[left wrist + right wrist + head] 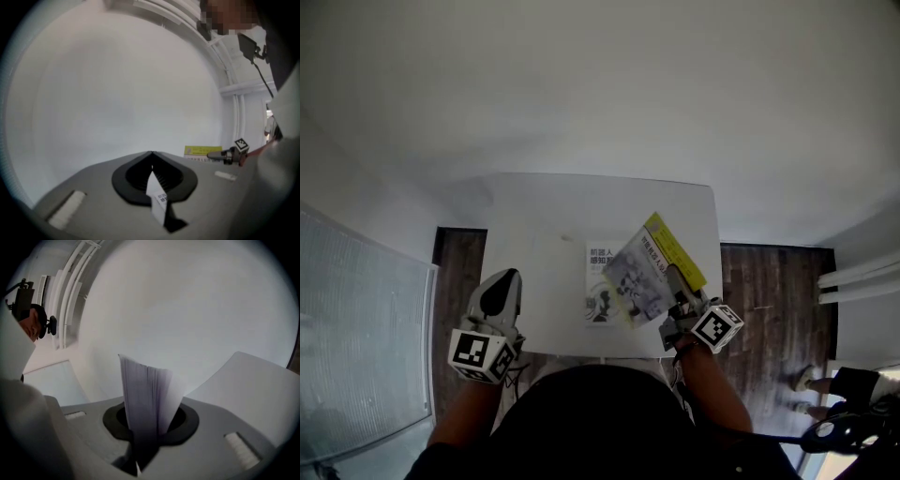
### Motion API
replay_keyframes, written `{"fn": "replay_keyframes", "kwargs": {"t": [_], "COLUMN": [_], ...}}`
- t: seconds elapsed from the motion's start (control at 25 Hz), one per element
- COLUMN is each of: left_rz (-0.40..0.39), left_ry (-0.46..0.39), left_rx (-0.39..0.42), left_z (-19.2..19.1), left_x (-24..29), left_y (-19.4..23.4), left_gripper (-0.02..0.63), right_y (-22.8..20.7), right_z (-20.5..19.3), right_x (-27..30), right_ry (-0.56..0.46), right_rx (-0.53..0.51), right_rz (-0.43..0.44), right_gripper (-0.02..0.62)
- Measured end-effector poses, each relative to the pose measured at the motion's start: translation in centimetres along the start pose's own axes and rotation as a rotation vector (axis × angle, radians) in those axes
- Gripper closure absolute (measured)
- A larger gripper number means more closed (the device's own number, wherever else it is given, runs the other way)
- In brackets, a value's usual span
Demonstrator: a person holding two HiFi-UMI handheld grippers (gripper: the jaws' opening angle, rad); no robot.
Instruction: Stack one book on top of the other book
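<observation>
A white-covered book lies flat on the white table, near its front edge. Partly over its right side hangs a second book with a yellow band, tilted. My right gripper is shut on its near right edge. In the right gripper view the page block stands upright between the jaws. My left gripper hovers at the table's front left, shut and holding nothing, well left of both books. Its view shows the closed jaws, the yellow-banded book and the right gripper far off.
Dark wood floor lies on both sides of the table. A glass panel stands at the left. A person's feet and a white rail are at the right. The table's back half is bare.
</observation>
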State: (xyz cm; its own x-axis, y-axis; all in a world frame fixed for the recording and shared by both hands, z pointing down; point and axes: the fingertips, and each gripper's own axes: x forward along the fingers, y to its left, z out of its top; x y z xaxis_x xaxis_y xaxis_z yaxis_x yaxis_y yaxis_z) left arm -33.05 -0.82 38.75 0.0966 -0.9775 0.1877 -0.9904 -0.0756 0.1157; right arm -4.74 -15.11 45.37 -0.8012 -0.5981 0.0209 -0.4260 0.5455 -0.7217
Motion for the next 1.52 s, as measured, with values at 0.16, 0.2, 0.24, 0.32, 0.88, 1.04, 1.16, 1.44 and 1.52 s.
{"fn": "replay_keyframes", "kwargs": {"t": [0.16,0.2,0.24,0.32,0.88,1.04,1.16,1.44,1.52], "left_rz": [0.029,0.036,0.043,0.057,0.136,0.151,0.156,0.169,0.173], "left_ry": [-0.007,-0.012,-0.016,-0.016,0.006,0.021,0.027,0.048,0.055], "left_rx": [-0.022,-0.022,-0.021,-0.021,-0.053,-0.052,-0.050,-0.043,-0.043], "left_z": [0.5,0.8,1.1,1.0,-2.2,-2.2,-2.0,-0.9,-1.0], "left_x": [-1.3,-1.6,-1.8,-2.2,-6.0,-6.4,-6.0,-5.3,-5.3], "left_y": [1.9,1.7,1.5,1.4,6.4,5.9,5.4,4.7,4.6], "left_gripper": [0.604,0.603,0.604,0.604,0.603,0.604,0.603,0.604,0.603], "right_y": [1.4,1.6,1.7,2.0,4.2,4.2,3.8,2.8,2.7], "right_z": [-1.3,-1.3,-1.2,-1.4,-7.1,-7.5,-7.6,-8.3,-8.3], "right_x": [1.8,1.8,1.8,1.8,5.9,5.9,6.1,6.4,6.5], "right_ry": [0.035,0.042,0.046,0.054,0.136,0.155,0.163,0.210,0.212], "right_rx": [0.003,0.006,0.011,0.019,0.046,0.075,0.111,0.150,0.156], "right_rz": [0.016,0.024,0.034,0.049,0.097,0.108,0.112,0.104,0.107], "right_gripper": [0.520,0.520,0.520,0.520,0.520,0.520,0.519,0.518,0.518]}}
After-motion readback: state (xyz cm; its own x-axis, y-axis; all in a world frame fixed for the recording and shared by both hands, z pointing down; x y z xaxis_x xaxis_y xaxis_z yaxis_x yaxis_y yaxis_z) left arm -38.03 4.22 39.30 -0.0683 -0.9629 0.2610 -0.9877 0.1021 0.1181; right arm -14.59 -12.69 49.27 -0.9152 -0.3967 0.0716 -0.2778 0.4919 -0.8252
